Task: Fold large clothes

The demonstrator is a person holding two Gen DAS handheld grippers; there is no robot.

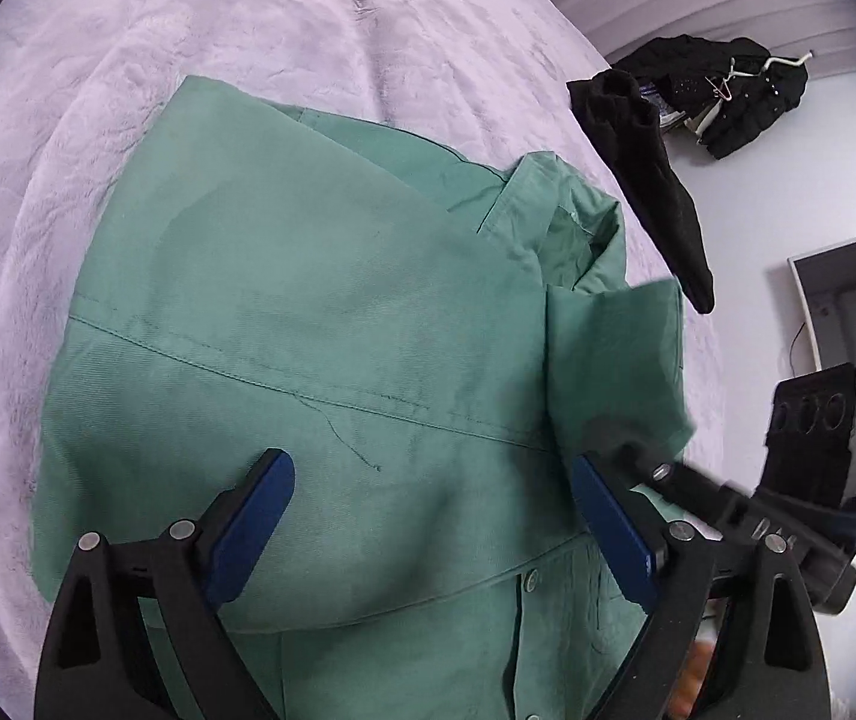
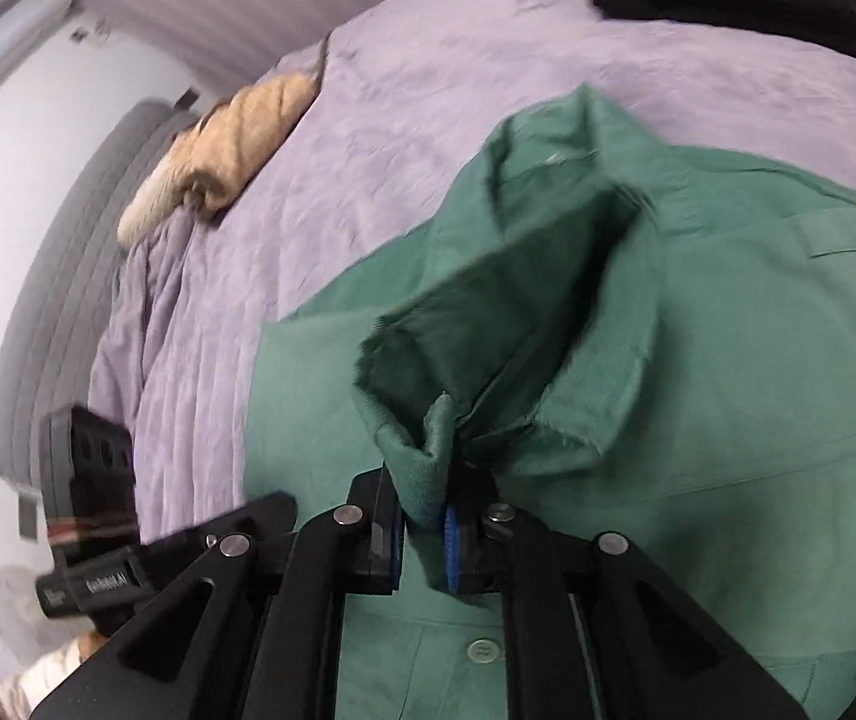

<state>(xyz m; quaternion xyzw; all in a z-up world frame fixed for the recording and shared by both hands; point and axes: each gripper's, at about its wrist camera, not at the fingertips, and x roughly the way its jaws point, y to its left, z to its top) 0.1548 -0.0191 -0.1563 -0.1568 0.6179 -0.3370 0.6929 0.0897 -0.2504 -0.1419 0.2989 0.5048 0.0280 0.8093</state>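
Note:
A large green shirt (image 1: 308,312) lies partly folded on a lilac bedspread (image 1: 188,30). My left gripper (image 1: 434,516) is open just above the shirt's back, its blue pads apart and holding nothing. My right gripper (image 2: 425,531) is shut on a bunched fold of the green shirt (image 2: 728,390), a sleeve or cuff end (image 2: 506,324) that rises from the jaws. The right gripper also shows in the left wrist view (image 1: 638,450), pinching the sleeve at the shirt's right side. The left gripper's body shows at the left of the right wrist view (image 2: 98,540).
A black garment (image 1: 656,180) hangs over the bed's right edge, and more black clothes with hangers (image 1: 728,90) lie on the floor beyond. A tan bundle (image 2: 230,144) lies near the grey headboard (image 2: 56,300). A mirror or frame (image 1: 848,330) leans by the wall.

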